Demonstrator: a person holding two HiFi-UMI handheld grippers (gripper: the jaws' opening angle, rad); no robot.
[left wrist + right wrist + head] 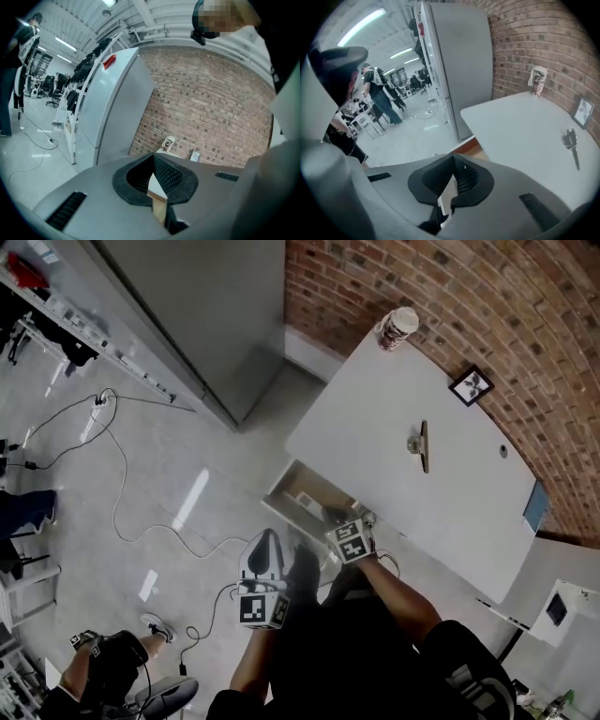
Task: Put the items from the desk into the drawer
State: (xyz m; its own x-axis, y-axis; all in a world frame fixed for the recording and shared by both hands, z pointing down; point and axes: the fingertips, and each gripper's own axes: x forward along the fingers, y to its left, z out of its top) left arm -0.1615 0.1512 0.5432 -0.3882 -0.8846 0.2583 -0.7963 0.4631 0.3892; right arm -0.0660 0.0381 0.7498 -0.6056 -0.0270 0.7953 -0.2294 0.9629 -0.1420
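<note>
A white desk (450, 493) stands against the brick wall. On it are a paper cup (398, 327), a small black picture frame (471, 385) and a slim dark and metal tool (421, 446). Below the desk's near edge, a wooden drawer (309, 495) stands pulled out, with small items inside. My right gripper (366, 519) hangs over the drawer's right end, jaws shut, and I make out nothing held. My left gripper (265, 536) is lower left of the drawer, above the floor, jaws together. The right gripper view shows the cup (538, 80), frame (582, 111) and tool (572, 145) beyond its jaws.
A tall grey cabinet (202, 315) stands left of the desk by the brick wall (487, 306). Cables (117, 474) trail over the shiny floor. A person (112, 667) sits at the lower left. A blue item (536, 507) lies at the desk's right end.
</note>
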